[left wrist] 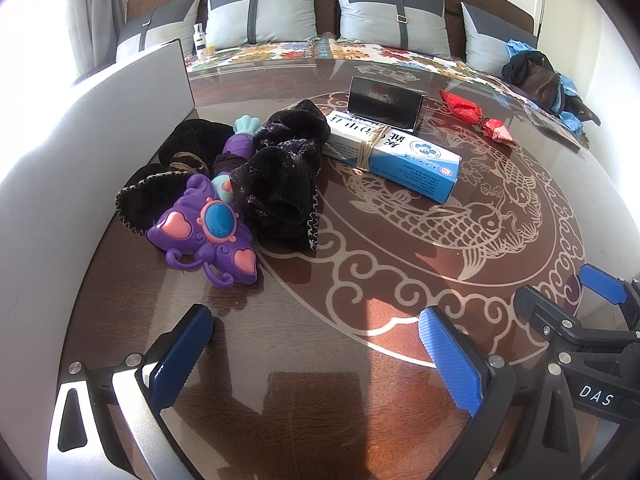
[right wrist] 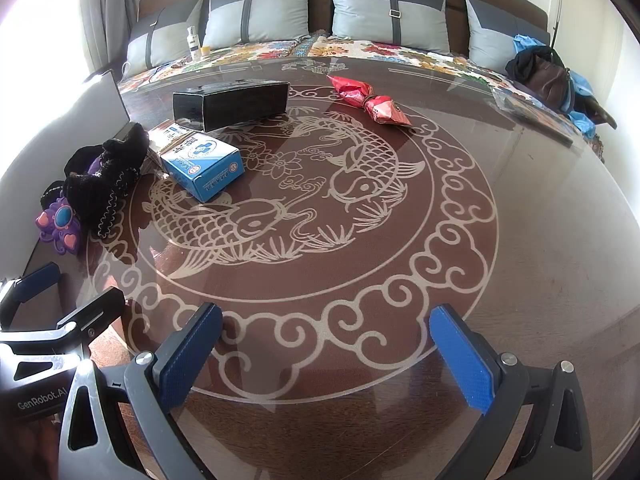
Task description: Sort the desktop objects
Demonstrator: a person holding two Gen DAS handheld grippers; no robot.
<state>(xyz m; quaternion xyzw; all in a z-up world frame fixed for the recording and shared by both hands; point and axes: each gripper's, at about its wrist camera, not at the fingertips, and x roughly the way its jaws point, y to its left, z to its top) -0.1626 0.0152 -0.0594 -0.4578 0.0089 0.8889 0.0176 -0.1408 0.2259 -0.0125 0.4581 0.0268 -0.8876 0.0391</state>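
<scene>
Dark brown glass-topped table [right wrist: 520, 240] with a pale fish pattern is carrying everything: a purple toy [left wrist: 208, 232] tangled in black fabric [left wrist: 280, 172], a blue-and-white box [left wrist: 396, 156] touching that fabric, a black box [right wrist: 232, 102] just behind it, and a red wrapper [right wrist: 368, 98] lying apart.

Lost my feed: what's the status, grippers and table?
Left gripper open, empty; right gripper open, empty. Purple plastic toy, black velvet cloth, blue-and-white carton, black box, red foil wrapper untouched. Nothing in the way.
</scene>
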